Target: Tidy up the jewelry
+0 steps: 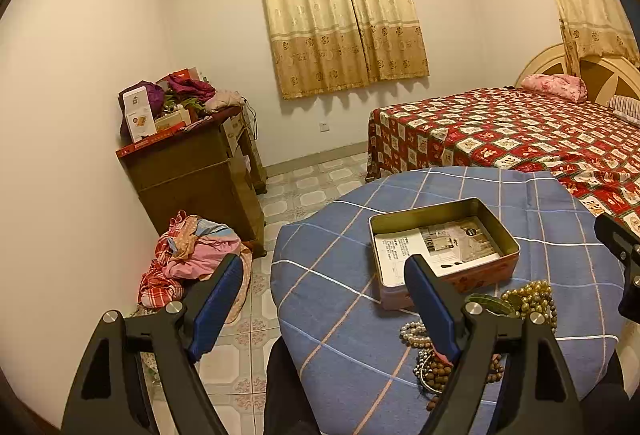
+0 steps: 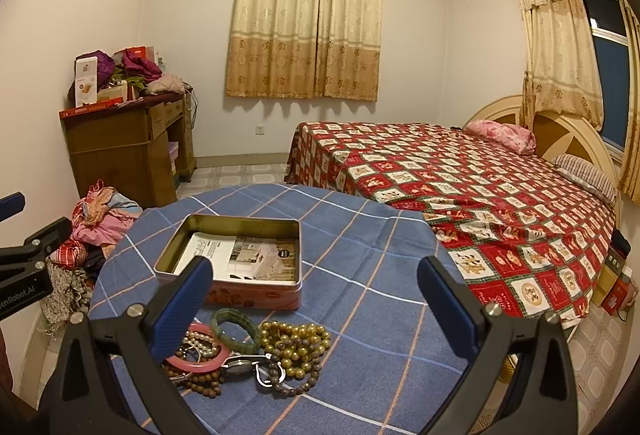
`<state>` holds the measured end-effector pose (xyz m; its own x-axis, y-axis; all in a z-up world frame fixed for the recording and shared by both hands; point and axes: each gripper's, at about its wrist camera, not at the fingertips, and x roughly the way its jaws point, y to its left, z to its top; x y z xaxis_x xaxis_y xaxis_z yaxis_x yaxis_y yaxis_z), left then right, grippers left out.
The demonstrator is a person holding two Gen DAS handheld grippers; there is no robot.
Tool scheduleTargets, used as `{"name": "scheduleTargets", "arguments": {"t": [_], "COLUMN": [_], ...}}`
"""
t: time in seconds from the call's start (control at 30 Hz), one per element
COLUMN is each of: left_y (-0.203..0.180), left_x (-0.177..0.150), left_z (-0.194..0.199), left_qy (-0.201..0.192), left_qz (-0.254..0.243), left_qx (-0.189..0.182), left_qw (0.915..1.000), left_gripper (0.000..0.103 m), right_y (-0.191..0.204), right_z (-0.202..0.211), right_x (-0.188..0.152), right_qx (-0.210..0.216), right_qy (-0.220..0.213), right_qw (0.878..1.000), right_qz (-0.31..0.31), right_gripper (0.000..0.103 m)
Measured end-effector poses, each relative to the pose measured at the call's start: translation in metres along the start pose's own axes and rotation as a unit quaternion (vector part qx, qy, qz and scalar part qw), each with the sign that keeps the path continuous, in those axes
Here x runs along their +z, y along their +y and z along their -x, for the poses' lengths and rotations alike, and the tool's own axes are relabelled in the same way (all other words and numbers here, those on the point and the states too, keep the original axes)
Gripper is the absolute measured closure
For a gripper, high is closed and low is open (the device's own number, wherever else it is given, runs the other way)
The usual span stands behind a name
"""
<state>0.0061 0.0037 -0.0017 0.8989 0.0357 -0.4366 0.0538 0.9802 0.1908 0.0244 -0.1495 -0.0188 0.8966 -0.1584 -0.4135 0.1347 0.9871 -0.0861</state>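
An open metal tin (image 2: 224, 231) (image 1: 496, 223) lined with printed paper stands on a round table with a blue checked cloth (image 2: 360, 275) (image 1: 340, 255). In front of the tin lies a heap of jewelry: a green bangle (image 2: 235, 330), a pink bangle (image 2: 200, 365), yellow-green bead strands (image 2: 296, 343) (image 1: 532, 295), brown wooden beads (image 2: 200, 383) (image 1: 436, 373), a pearl bracelet (image 1: 414, 331) and a watch (image 2: 240, 367). My right gripper (image 2: 316, 299) hovers open above the heap, holding nothing. My left gripper (image 1: 324, 299) is open and empty at the table's left edge.
A bed with a red checked cover (image 2: 480, 195) stands right of the table. A wooden desk (image 2: 120, 147) piled with clothes and boxes is against the left wall. Heaped clothes (image 1: 188, 255) lie on the tiled floor (image 1: 304, 191) beside the table.
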Motion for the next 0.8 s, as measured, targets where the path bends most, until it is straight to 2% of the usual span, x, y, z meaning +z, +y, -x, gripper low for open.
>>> {"name": "scheduleTargets", "arguments": {"t": [0.8], "left_y": [0.0017], "left_x": [-0.0012], "left_z": [-0.0017], "left_qy": [0.002], "left_qz": [-0.002], "left_qx": [0.001], "left_qw": [1.0000], "left_gripper": [0.020], "right_y": [0.0014], "right_z": [-0.0012], "right_x": [0.0002], "right_qx": [0.005], "right_qy": [0.002], "right_qw": [1.000], "right_qz": [-0.002], "right_gripper": [0.000]}}
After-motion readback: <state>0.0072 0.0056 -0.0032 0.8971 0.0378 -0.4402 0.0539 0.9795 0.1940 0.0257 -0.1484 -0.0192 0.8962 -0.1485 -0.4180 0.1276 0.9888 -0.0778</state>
